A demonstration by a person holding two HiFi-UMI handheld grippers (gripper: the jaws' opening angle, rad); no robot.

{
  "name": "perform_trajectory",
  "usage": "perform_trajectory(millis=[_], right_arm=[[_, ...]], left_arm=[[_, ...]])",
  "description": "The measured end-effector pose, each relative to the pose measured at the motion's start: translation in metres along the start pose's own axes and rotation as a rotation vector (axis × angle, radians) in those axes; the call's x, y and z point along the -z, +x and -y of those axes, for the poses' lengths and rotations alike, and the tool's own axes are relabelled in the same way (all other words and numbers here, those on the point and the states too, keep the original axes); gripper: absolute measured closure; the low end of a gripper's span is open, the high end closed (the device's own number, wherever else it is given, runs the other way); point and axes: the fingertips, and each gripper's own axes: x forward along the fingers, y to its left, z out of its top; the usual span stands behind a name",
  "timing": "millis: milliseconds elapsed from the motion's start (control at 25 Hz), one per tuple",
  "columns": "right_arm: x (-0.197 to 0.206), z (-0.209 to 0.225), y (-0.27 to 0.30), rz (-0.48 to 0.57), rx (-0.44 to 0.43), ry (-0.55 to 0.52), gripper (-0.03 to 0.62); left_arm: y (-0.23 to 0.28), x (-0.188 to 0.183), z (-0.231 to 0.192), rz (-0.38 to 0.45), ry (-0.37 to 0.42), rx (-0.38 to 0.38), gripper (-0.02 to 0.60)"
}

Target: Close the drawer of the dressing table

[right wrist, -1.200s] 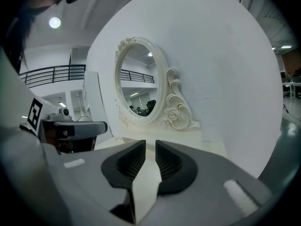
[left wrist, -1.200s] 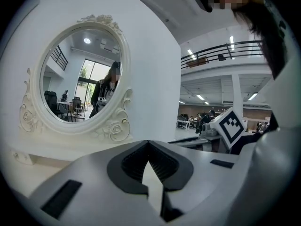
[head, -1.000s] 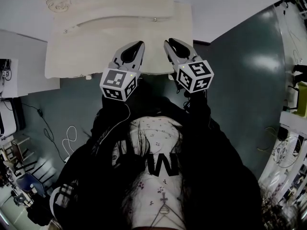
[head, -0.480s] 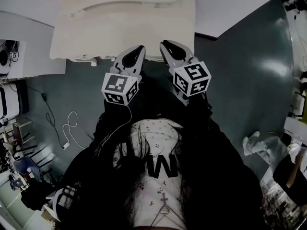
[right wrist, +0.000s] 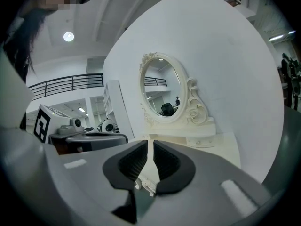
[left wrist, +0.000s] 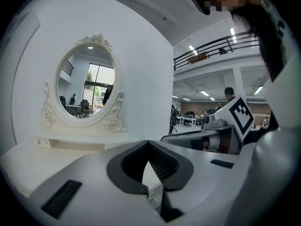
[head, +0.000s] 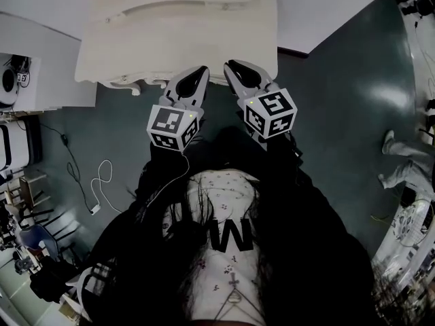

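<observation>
The cream dressing table [head: 177, 39] stands at the top of the head view, its carved front edge just ahead of both grippers. No drawer sticks out from that front as far as I can see. My left gripper [head: 197, 73] points at the edge with its tips together and nothing between them [left wrist: 148, 142]. My right gripper [head: 231, 68] sits beside it with a narrow slit between the pads and nothing held [right wrist: 150, 142]. The oval mirror [left wrist: 87, 86] [right wrist: 162, 91] rises behind the tabletop. The carved front trim [right wrist: 143, 185] shows below the right jaws.
A white cable [head: 102, 182] lies on the dark green floor left of me. White units [head: 34, 80] stand left of the table. Another person's legs [head: 401, 161] show at the far right. A white wall backs the table.
Both grippers have drawn back from over the tabletop to its front edge. The table now sits higher and further left in the head view. A person has appeared at the right.
</observation>
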Motion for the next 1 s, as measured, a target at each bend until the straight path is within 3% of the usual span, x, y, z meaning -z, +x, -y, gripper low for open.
perform_trajectory(millis=[440,1000], right_arm=[[0.03,-0.078,0.013,-0.037,0.001,-0.016,0.545],[0.074,-0.169,-0.011,-0.023,0.064,0.025,0.567]], left_arm=[[-0.077,0.019,-0.031,0.028,-0.026,-0.012,0.581],[-0.169,0.053,-0.025,0.009,-0.013,0.067,0.581]])
